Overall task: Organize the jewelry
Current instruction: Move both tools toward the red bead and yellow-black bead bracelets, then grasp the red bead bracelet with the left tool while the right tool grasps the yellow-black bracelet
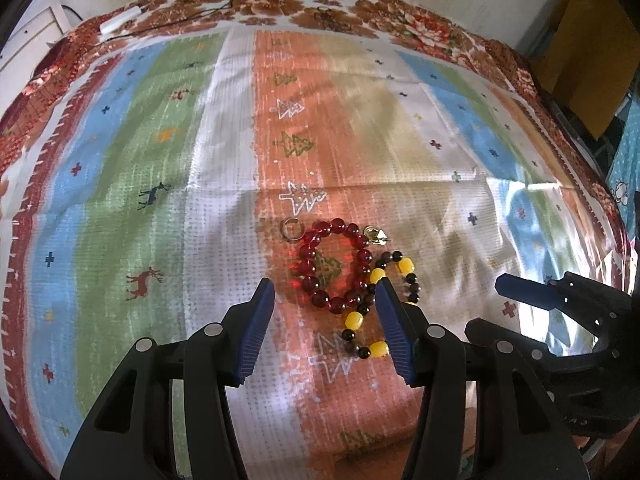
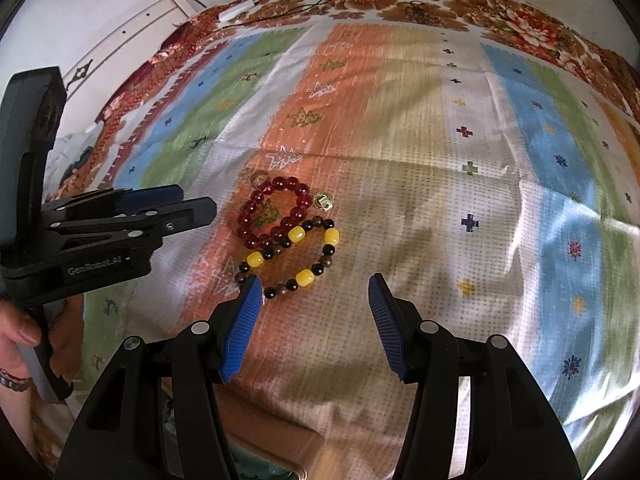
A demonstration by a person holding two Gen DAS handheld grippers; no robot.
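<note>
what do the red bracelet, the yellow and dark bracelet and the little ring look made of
Red bracelet: translucent glossy beads, likely glass or resin; light glows red through them onto the cloth.
Yellow and dark bracelet: opaque waxy yellow barrel beads, perhaps resin or imitation amber, between polished dark round beads, stone or wood, hard to tell.
Ring: thin shiny band, apparently metal.

The left hand-held gripper (image 1: 325,292) covers part of the black-and-yellow beaded bracelet (image 1: 362,316) in its own view, its right finger hiding several beads. The little gold trinket (image 2: 323,201) beside the red glass-bead bracelet (image 2: 275,211) is too small to make out. The striped patterned cloth (image 2: 460,184) is blurry further back and cut off at the edges.
</note>
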